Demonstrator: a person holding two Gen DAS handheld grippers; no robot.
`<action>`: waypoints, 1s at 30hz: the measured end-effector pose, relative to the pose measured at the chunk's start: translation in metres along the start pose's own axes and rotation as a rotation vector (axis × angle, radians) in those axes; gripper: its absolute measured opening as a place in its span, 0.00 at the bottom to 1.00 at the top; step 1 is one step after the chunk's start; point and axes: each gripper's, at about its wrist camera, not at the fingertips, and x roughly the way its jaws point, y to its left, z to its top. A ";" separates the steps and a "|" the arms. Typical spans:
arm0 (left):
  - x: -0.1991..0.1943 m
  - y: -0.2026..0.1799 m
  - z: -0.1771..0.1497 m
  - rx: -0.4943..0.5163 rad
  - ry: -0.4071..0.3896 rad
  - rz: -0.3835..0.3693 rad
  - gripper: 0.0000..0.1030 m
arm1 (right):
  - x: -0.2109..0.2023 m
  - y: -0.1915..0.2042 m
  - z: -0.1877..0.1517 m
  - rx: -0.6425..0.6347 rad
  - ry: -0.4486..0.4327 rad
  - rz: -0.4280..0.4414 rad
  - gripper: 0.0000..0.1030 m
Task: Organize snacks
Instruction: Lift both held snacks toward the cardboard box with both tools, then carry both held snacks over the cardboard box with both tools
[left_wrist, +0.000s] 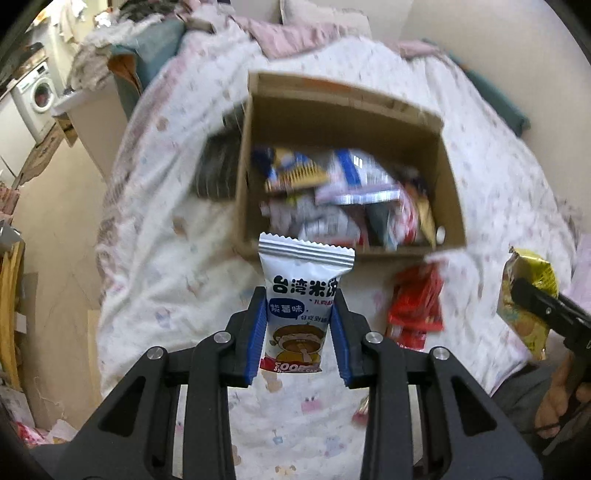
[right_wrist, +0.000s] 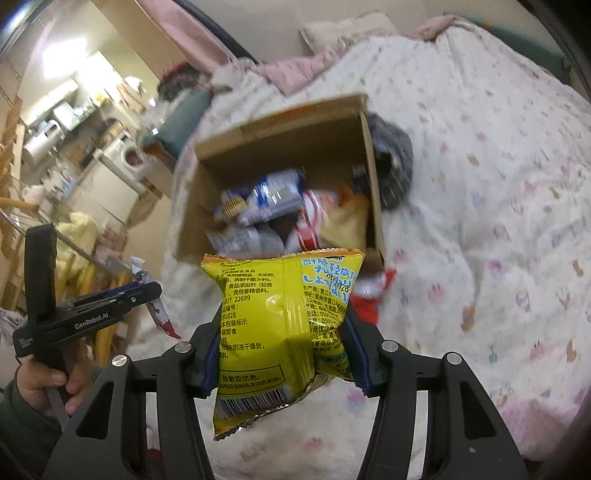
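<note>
Cardboard box (left_wrist: 448, 184) sits open on the bed (left_wrist: 155, 221), already holding snacks. The left hand-held gripper (left_wrist: 300, 325) clamps a white rice-cracker packet (left_wrist: 301, 295), the right hand-held gripper (right_wrist: 284, 350) a yellow snack bag (right_wrist: 280, 332), both above the bedding, likely bound for the box. A red packet (left_wrist: 415, 306) lies beside it.

Glossy plastic snack packet (left_wrist: 297, 306), matt cardboard box (left_wrist: 448, 192) — soft printed cloth bedspread (left_wrist: 155, 258), shiny yellow bag (right_wrist: 280, 332)

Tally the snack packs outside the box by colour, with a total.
White: 1, white pack in the left gripper.
Yellow: 1, yellow bag in the right gripper.
Red: 1 blurred cluster, red packs on the bed by the box.
Total: 3
</note>
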 end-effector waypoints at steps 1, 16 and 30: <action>-0.005 0.000 0.006 0.000 -0.016 0.000 0.28 | 0.000 0.001 0.004 0.001 -0.010 0.004 0.55; -0.022 -0.003 0.082 0.021 -0.136 0.022 0.28 | 0.025 0.011 0.076 0.020 -0.045 0.029 0.55; 0.042 -0.006 0.112 0.020 -0.157 0.066 0.28 | 0.097 -0.006 0.116 0.050 -0.007 0.050 0.55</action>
